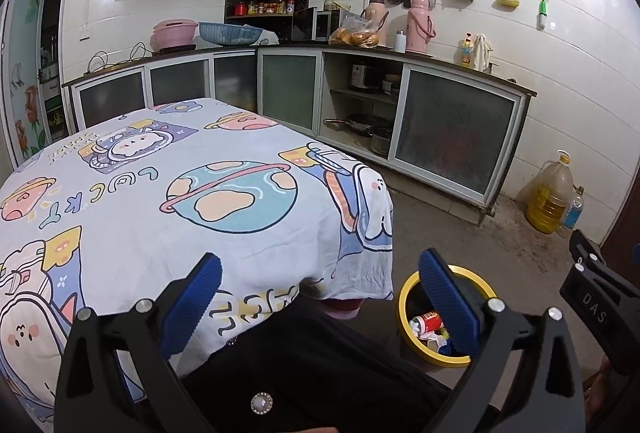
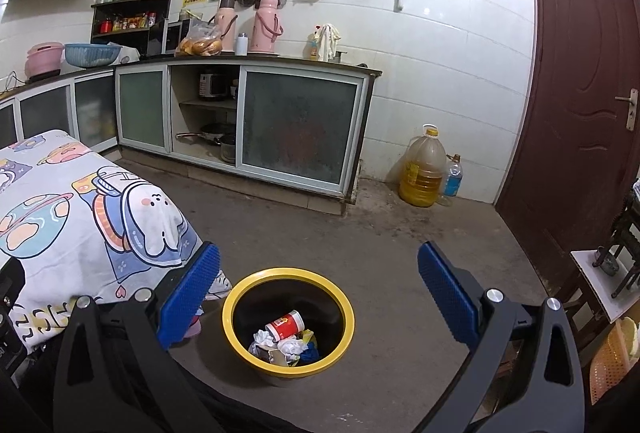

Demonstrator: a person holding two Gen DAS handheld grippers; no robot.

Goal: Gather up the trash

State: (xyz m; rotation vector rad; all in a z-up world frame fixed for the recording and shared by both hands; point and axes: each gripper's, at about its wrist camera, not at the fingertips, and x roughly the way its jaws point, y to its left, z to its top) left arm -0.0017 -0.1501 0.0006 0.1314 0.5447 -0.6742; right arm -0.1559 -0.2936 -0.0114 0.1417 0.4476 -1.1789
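A black bin with a yellow rim stands on the floor by the table corner. It holds a red and white cup, crumpled white paper and other scraps. My right gripper is open and empty, above the bin. My left gripper is open and empty, over the table's near corner, with the bin behind its right finger. The right gripper's body shows in the left wrist view.
A table with a cartoon cloth fills the left. Kitchen cabinets line the back wall. A large oil jug and a small bottle stand in the corner by a brown door. A stand is at right.
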